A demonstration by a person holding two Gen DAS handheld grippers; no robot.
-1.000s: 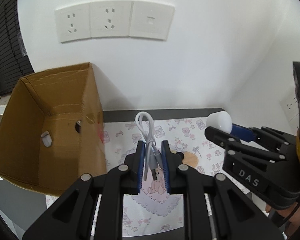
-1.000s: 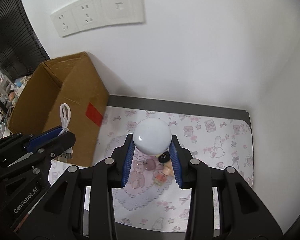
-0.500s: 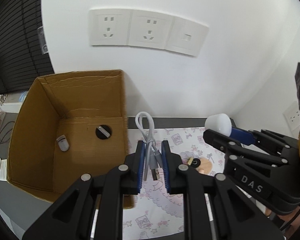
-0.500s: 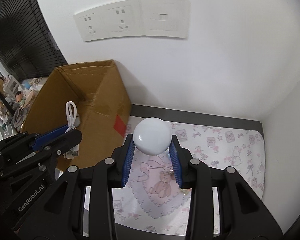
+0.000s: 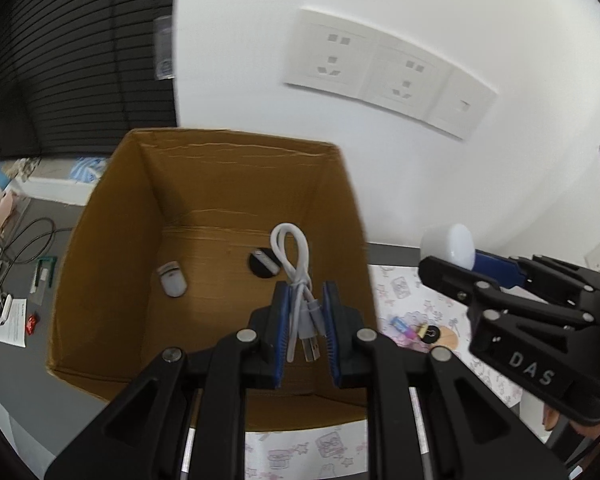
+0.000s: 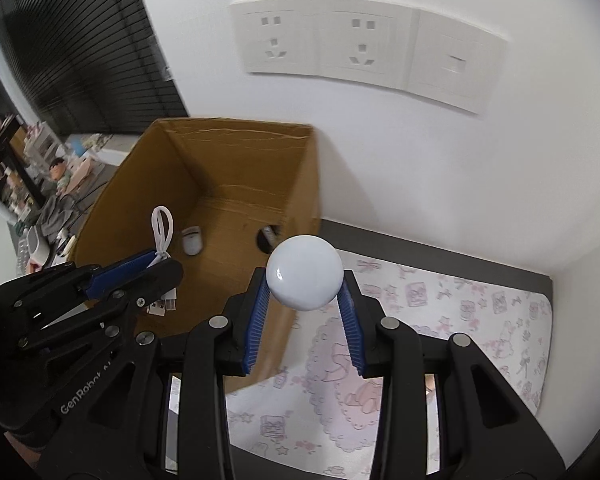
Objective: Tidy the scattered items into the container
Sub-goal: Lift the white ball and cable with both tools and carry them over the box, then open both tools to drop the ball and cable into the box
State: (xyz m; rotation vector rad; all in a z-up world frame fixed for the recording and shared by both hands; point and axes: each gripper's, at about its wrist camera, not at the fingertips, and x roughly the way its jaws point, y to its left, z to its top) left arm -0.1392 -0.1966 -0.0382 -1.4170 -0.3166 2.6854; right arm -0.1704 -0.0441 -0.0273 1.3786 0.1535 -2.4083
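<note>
At nine o'clock from my left hand's view lies a grey desk (image 5: 16, 368) strewn with dark wires (image 5: 24, 240), papers and small bits too blurred to name, and behind it a black slatted blind (image 5: 72, 52) fills the corner. Toward the middle stands the open cardboard box (image 5: 112, 216), set against the white wall. On its floor sit a small white object (image 5: 172, 279) and a dark round one (image 5: 263, 263); what either is I cannot make out. My left gripper (image 5: 305, 322) is clenched on a looped white cable (image 5: 293, 268), the loop pointing to twelve o'clock over the box's inside and the plug ends hanging between my blue pads. High on the wall, at one o'clock, runs a row of white sockets (image 5: 384, 76). Right of the box a pink-printed mat (image 6: 476, 312) covers the surface up to the room's corner; a few small things (image 5: 416, 330) rest on it, half hidden behind my right gripper (image 6: 305, 308). That one grasps a white ball (image 6: 305, 273), held just outside the box's right wall. My own arms are cut off by the bottom edge.
</note>
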